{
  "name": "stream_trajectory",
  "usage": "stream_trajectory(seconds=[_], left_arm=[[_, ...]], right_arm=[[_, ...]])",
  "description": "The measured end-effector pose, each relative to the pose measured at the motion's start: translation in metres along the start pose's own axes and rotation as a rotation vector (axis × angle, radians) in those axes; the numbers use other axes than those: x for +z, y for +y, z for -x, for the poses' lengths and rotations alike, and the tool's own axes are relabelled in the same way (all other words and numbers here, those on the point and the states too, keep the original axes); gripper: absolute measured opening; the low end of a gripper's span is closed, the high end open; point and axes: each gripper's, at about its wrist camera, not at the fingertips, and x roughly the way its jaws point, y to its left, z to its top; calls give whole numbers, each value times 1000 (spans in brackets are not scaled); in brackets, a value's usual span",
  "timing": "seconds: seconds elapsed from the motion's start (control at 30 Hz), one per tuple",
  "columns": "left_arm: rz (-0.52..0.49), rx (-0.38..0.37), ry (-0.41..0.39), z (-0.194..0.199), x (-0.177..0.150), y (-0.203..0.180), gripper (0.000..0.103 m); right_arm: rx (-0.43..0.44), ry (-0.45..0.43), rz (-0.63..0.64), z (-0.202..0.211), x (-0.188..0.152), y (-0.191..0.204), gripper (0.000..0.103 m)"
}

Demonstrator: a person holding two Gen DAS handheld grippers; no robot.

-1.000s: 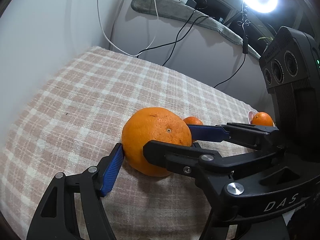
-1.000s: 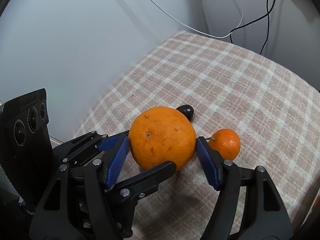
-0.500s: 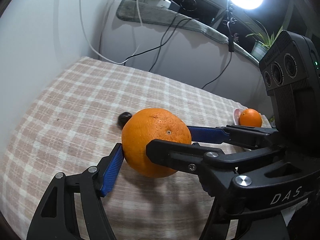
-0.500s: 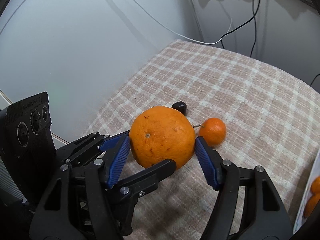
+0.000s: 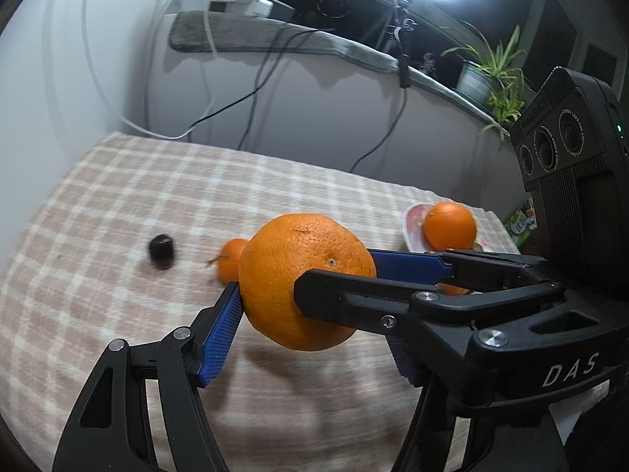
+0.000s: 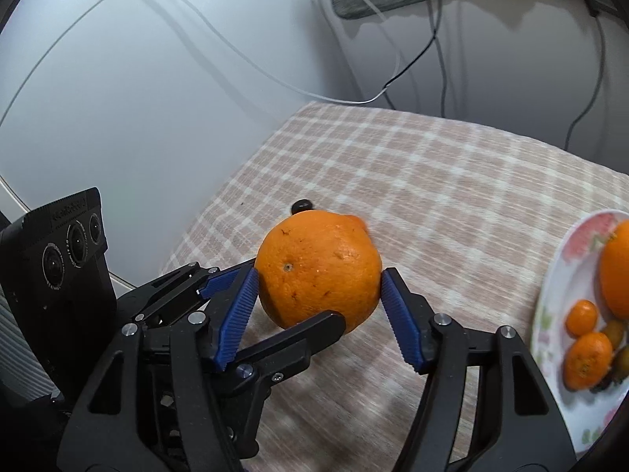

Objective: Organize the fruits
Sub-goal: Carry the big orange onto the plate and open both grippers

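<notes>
A beige-and-white checked cloth-covered table (image 5: 118, 204) spreads beneath and ahead of both grippers, reaching a pale wall with trailing cables at its far edge. The left gripper (image 5: 310, 306), black with ribbed blue pads, is clamped on a large round orange with dimpled skin (image 5: 306, 279): one blue pad presses its lower left side and the opposite finger lies across its right side. The right gripper (image 6: 320, 306), of the same build, grips that same large orange (image 6: 320, 271) from the other direction, its two blue pads tight against the fruit's left and right flanks. The fruit is held between all four fingers above the cloth, with a shadow on the fabric just below it.

To the right of the right gripper, at the table's near edge, sits a white plate with a pink and green floral pattern (image 6: 550, 306). It holds another large orange (image 6: 615, 271), only partly in frame, and two small orange mandarins (image 6: 587, 360) near darker small fruits that are too blurred to identify.

Beyond the held fruit, seen from the left gripper, a small orange mandarin with a short stem (image 5: 232, 255) lies on the cloth, partly hidden behind the large orange. Further left of it, well apart, rests a small dark round fruit (image 5: 161, 249), blurred.
</notes>
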Motion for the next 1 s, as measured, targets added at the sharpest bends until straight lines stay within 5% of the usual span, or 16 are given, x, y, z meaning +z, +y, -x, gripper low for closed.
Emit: stream_trajectory(seconds=[0.63,1.0], left_arm=[[-99,-133,30,-40,14,-83,68],[-119,-164,61,-59,16,-101,68]], right_arm=[[-111,-84,-96,69,-17,-71,66],[-141,-85,-130,83,-21,-96,66]])
